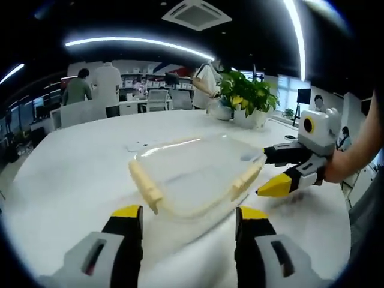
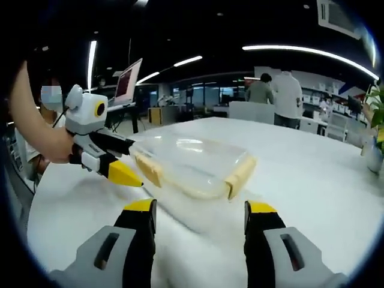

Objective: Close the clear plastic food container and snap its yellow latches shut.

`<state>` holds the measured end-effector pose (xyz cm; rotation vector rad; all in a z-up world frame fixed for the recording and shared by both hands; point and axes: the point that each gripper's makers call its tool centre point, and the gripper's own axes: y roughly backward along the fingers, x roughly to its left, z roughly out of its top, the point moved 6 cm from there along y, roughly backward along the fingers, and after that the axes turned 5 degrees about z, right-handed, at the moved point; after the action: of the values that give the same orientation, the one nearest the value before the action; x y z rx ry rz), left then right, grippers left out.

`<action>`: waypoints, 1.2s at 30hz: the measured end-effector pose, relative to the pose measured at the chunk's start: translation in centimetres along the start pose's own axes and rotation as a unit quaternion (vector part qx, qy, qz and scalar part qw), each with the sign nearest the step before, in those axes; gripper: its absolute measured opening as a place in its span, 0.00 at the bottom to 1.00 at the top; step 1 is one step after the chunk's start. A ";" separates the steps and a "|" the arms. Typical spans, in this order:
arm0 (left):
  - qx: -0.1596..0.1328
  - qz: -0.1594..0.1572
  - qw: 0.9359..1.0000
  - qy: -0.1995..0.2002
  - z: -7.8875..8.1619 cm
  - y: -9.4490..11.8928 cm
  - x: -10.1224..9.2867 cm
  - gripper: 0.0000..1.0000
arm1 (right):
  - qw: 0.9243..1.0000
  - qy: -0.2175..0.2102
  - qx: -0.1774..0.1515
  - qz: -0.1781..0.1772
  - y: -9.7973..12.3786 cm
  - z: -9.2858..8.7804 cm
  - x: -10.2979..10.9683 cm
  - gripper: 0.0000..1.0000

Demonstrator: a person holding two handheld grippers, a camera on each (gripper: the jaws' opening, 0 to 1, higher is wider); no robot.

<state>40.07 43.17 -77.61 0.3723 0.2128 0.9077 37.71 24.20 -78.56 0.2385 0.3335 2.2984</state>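
Note:
The clear plastic container (image 1: pixel 195 171) lies on the white table (image 1: pixel 78 174) with its lid on top. A pale yellow latch (image 1: pixel 145 185) runs along its left end and another latch (image 1: pixel 246 180) along its right end. My left gripper (image 1: pixel 189 219) stands open just short of the container's near side. My right gripper (image 1: pixel 262 174), held by a hand, is open beside the right latch. In the right gripper view the container (image 2: pixel 192 159) lies ahead of my open right gripper (image 2: pixel 201 209), and the left gripper (image 2: pixel 123 157) sits open at its left latch (image 2: pixel 148 169).
Potted plants (image 1: pixel 246 96) stand at the table's far side. A laptop (image 2: pixel 129 81) sits on a desk beyond the table. People stand by desks in the background (image 1: pixel 102 84). The table edge curves close on the left (image 2: pixel 36 198).

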 end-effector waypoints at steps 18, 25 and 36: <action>0.007 0.027 0.999 0.043 -2.0 6.1 0.2 0.99 | 0.998 -0.055 -0.014 -0.017 6.5 -0.2 2.4 0.92; -0.002 0.042 0.997 0.069 -2.0 9.6 2.2 0.92 | 0.996 -0.077 -0.019 -0.051 9.8 0.2 1.9 0.90; -0.033 0.082 0.985 0.148 -1.8 16.5 4.0 0.88 | 0.991 -0.104 -0.018 -0.082 15.3 0.5 2.9 0.86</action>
<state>29.88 55.93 -72.72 0.1929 0.4284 1.1304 25.41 16.32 -73.09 0.4128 0.1968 2.0949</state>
